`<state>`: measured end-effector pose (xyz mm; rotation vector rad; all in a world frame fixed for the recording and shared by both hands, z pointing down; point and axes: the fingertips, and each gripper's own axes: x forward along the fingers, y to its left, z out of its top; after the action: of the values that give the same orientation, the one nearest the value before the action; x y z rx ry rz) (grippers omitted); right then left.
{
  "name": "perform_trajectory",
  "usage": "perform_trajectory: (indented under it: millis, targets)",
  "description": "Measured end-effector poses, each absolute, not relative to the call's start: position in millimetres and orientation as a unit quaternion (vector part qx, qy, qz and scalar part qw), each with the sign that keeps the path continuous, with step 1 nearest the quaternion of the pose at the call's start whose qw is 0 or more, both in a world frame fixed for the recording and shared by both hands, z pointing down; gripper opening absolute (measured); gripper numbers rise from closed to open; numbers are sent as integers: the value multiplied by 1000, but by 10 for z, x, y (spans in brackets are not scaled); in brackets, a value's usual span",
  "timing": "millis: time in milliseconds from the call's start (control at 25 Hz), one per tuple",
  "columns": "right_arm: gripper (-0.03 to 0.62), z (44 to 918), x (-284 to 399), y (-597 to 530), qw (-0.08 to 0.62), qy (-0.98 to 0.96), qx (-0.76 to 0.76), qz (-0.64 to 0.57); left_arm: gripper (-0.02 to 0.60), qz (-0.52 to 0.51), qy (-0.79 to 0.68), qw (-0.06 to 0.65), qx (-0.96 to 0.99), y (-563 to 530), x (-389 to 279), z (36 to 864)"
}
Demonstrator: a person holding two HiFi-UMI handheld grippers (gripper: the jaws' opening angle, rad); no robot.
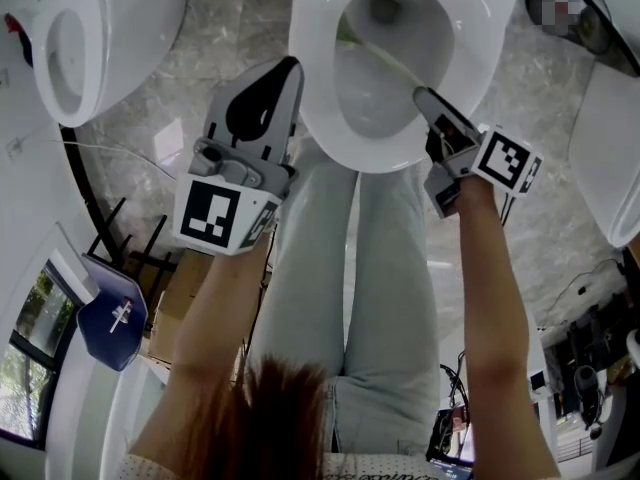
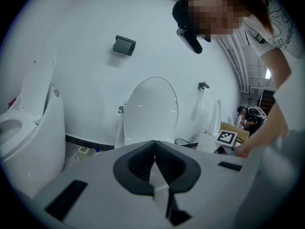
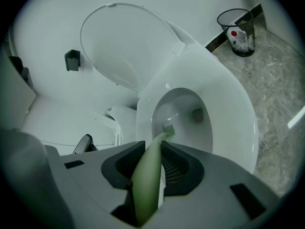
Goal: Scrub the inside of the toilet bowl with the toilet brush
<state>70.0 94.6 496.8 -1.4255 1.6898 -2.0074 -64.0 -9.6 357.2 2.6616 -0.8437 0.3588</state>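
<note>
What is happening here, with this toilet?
A person stands over the bowl with a gripper in each hand. The right gripper is shut on the green brush, whose head is down inside the bowl. The left gripper is shut and empty, held beside the bowl.

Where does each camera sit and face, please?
Head view: on the person's head, steeply down at the white ceramic toilet bowl; forearms, legs, left gripper, right gripper show.
Left gripper view: on that gripper, facing a white raised toilet lid; its shut, empty fingers show.
Right gripper view: on that gripper, into the bowl; fingers clamp the pale green toilet brush.
Head and right gripper views share bowl and brush.
</note>
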Motion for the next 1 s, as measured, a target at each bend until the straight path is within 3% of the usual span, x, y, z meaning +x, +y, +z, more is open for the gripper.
perform_trajectory:
  millis: [1000]
  targets:
    - [117,4914,681,1482,-188,671,-375,-611,3,123,-306,160,930,32,-724,3498]
